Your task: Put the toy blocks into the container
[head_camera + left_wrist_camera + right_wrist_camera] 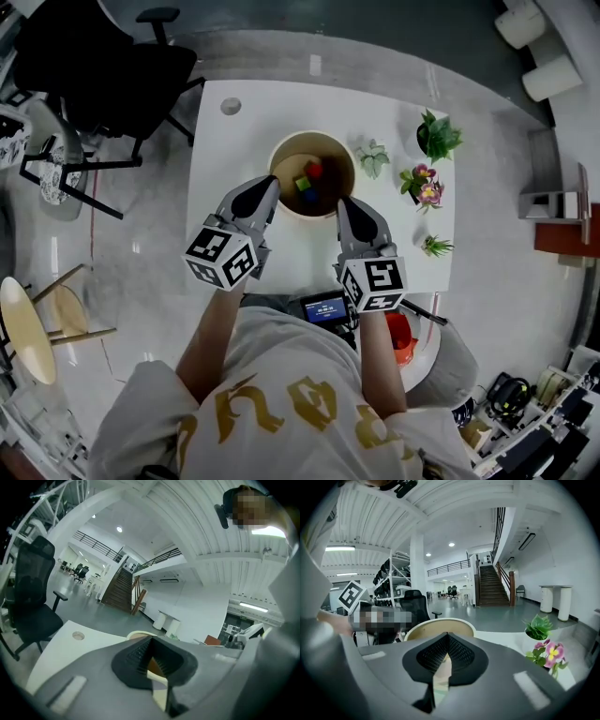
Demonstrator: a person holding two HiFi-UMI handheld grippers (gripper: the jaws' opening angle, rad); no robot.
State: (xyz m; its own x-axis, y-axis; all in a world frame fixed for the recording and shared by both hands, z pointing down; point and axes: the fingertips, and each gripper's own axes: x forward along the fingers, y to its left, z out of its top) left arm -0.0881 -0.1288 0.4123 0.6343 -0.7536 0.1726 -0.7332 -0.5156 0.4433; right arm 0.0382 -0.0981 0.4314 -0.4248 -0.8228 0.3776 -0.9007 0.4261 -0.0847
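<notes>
Red, green and blue toy blocks are inside the container. Left gripper is at the container's near-left rim, right gripper just off its near-right rim. Both tongs are pressed together with nothing clamped. I see no loose block on the table around the container, so drop-off looks done or nearly. Next: back both grippers off the container and scan for strays. If there's one, open the jaws before approaching.
</notes>
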